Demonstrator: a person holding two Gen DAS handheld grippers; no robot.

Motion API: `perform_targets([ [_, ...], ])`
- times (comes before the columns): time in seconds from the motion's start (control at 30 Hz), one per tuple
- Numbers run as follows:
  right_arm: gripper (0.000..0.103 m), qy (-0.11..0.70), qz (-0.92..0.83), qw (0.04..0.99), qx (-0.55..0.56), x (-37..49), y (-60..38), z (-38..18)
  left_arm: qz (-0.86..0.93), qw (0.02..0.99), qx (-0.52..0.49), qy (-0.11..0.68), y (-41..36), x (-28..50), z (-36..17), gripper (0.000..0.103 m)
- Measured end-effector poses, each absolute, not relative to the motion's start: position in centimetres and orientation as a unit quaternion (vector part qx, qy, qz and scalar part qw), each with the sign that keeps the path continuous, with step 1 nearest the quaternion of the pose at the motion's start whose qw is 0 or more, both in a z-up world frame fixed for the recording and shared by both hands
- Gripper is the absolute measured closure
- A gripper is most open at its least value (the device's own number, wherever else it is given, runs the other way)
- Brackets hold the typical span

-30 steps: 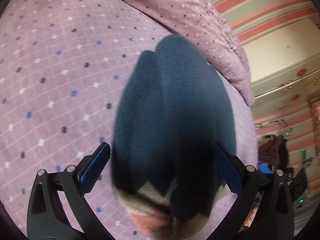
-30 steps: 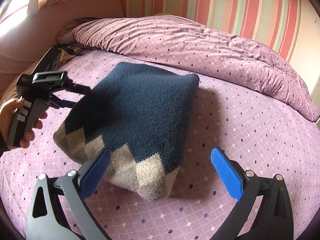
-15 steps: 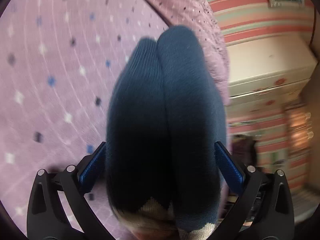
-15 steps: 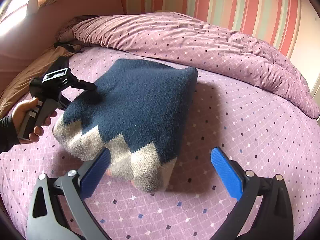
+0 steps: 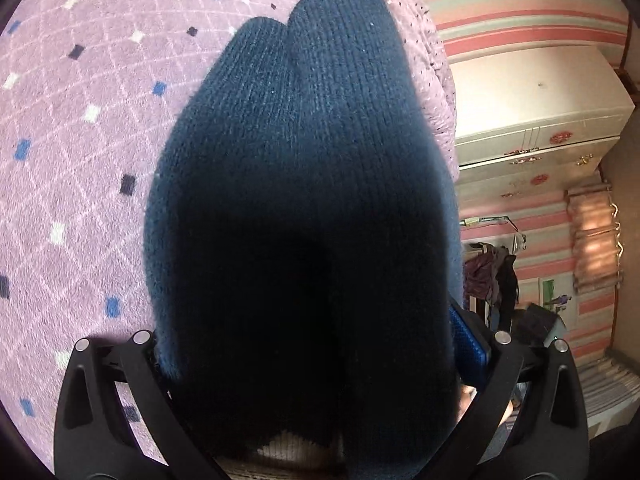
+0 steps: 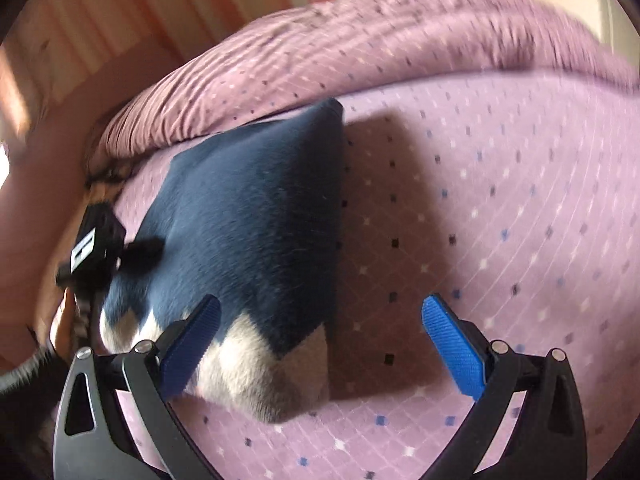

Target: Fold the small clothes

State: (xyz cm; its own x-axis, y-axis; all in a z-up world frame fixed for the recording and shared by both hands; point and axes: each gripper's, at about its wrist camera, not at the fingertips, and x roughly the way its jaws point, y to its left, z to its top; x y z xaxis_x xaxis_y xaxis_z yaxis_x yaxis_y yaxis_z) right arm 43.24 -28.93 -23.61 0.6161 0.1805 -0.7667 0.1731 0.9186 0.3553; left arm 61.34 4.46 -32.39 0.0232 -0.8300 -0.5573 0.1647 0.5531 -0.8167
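Observation:
A folded navy knit sweater (image 6: 248,216) with a beige zigzag hem lies on the purple dotted bedsheet (image 6: 520,200), its left side raised. In the left wrist view the sweater (image 5: 304,184) fills the gap between the fingers of my left gripper (image 5: 312,340). Those jaws stand at full width, and the left pad is hidden by the knit. The left gripper (image 6: 94,248) also shows at the sweater's left edge. My right gripper (image 6: 320,340) is open just above the sheet. Its left pad overlaps the beige hem and nothing is held.
A rumpled purple duvet (image 6: 360,52) is heaped along the far side of the bed. A pink headboard (image 6: 40,160) stands at the left. Beyond the bed are a white cabinet (image 5: 532,112), striped walls and a pile of dark clothes (image 5: 488,272).
My left gripper has pushed further onto the sweater, which now fills its gap, and the sweater has tilted up. My right gripper has swung left and closer to the hem.

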Motion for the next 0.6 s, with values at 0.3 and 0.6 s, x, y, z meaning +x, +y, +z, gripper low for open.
perform_targets([
  [0.3, 0.002, 0.45, 0.041, 0.84, 0.299, 43.8, -29.0, -27.3, -0.382, 0.655, -0.274, 0.591, 4.2, 61.8, -32.1, 0.003],
  [0.6, 0.002, 0.433, 0.063, 0.81, 0.39, 44.9, -29.4, -30.5, -0.379, 0.664, -0.265, 0.588, 3.8, 61.4, -31.9, 0.003],
])
